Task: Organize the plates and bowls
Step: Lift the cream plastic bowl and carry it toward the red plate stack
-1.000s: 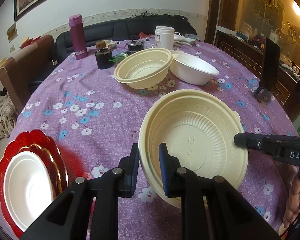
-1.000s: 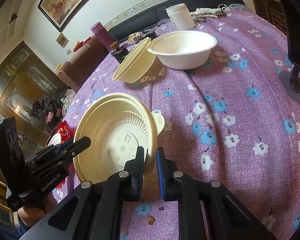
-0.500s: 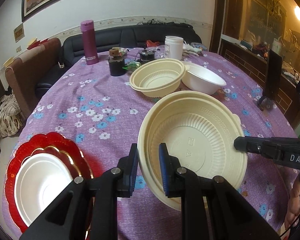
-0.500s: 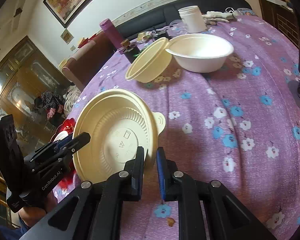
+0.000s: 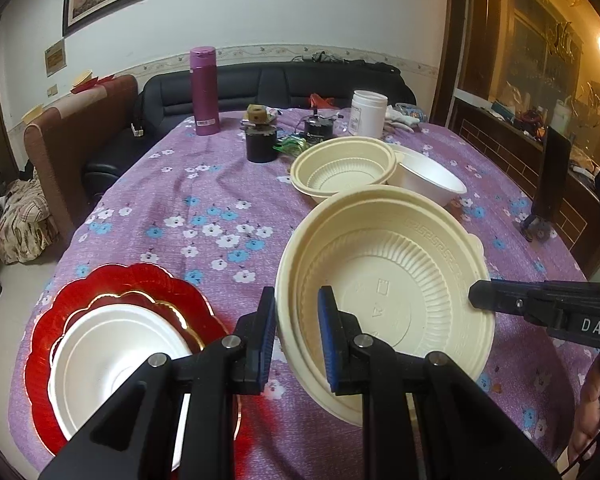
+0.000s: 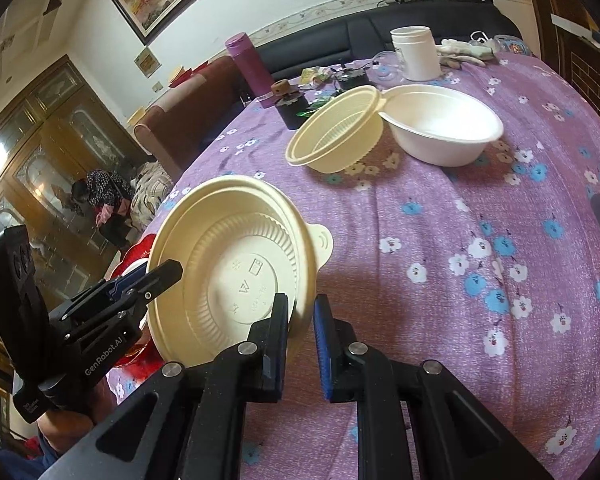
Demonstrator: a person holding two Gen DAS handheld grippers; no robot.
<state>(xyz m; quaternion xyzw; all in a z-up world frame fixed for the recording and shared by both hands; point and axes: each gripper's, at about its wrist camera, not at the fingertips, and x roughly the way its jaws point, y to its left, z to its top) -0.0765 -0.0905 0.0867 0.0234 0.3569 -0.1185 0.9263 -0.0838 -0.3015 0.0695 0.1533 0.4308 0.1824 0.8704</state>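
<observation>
A cream ribbed plastic bowl (image 5: 388,292) (image 6: 236,264) hangs above the purple flowered tablecloth, held from two sides. My left gripper (image 5: 296,320) (image 6: 168,274) is shut on its near rim in the left wrist view. On the opposite rim my right gripper (image 6: 302,320) (image 5: 476,294) is shut as well. A second cream bowl (image 5: 342,172) (image 6: 336,134) leans against a white bowl (image 5: 428,180) (image 6: 444,128) farther back. At the front left a white bowl (image 5: 112,356) sits on stacked red plates (image 5: 100,288).
A magenta flask (image 5: 204,90), a black cup (image 5: 262,144), a white jar (image 5: 368,118) and small clutter stand at the table's far end. A dark sofa (image 5: 260,84) lies behind, a brown chair (image 5: 72,136) at the left. A black stand (image 5: 548,188) is at the right edge.
Both grippers have lifted the cream bowl and carried it back toward the near left; the red plates with the white bowl now show more fully, and the far bowls look farther away.
</observation>
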